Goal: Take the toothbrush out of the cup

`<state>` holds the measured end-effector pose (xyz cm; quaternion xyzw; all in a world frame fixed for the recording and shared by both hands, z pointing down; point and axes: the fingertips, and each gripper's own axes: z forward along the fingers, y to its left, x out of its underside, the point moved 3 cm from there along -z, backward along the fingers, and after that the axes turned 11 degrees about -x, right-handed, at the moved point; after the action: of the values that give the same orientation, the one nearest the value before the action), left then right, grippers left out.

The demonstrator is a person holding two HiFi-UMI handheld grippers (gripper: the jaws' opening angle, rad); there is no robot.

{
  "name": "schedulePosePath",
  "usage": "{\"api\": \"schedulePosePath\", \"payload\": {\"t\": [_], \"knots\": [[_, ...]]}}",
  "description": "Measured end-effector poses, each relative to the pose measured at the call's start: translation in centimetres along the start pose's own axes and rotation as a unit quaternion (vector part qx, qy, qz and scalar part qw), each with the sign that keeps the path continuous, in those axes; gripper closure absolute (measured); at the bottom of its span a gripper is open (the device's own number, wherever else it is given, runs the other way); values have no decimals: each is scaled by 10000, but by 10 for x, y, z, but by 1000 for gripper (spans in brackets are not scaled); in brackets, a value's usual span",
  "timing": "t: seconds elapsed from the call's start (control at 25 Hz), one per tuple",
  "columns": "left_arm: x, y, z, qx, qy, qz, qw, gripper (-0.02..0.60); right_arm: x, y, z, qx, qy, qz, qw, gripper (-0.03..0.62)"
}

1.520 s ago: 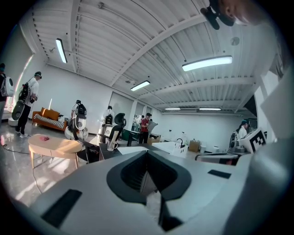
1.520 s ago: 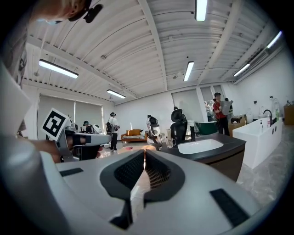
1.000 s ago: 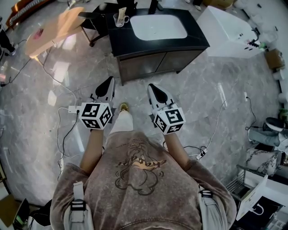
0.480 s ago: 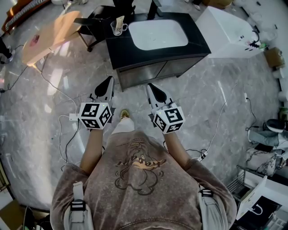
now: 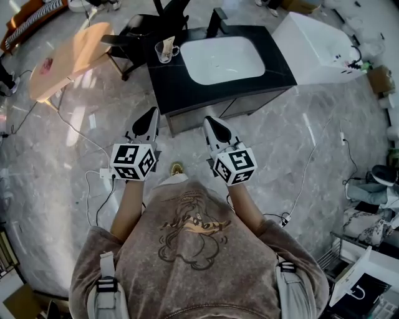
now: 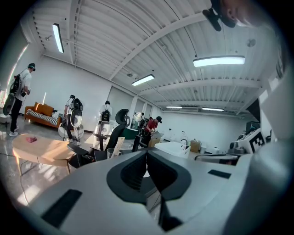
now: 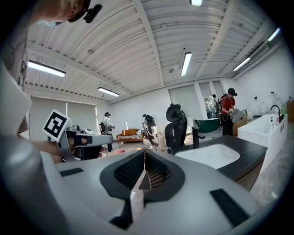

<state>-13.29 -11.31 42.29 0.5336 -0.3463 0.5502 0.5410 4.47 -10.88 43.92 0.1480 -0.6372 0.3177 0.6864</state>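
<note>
Left gripper point(image 5: 148, 119): jaws pressed together with nothing between them; we hold it over the floor point(image 5: 75, 162), just short of the counter's front.
Right gripper point(image 5: 216, 129): jaws likewise closed and empty; it sits beside the left one, about level with it.
Counter point(image 5: 187, 93): black top, ahead of both grippers, with a white basin point(image 5: 222, 60) set into it.
Cup point(image 5: 165, 55): clear, on the counter's far left corner, left of the basin and well apart from both grippers.
Toothbrush point(image 5: 168, 42): we see it standing tilted in the cup, untouched and on the left gripper's side.

Contents of the cup point(image 5: 164, 53) too small to identify, striped sofa point(image 5: 28, 17) cut off at the top-left edge
</note>
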Motion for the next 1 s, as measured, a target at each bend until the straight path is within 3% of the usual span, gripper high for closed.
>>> {"api": "schedulePosePath", "payload": {"t": [0.72,1.0], "knots": [[-19,20,78,191,22,45,9998,565,-26,-53,57,131,-84,-1,9999,574],[-37,27,110,-15,-359,127,9993,565,-36,-80,83,-28,-104,-53,9999,574]]}}
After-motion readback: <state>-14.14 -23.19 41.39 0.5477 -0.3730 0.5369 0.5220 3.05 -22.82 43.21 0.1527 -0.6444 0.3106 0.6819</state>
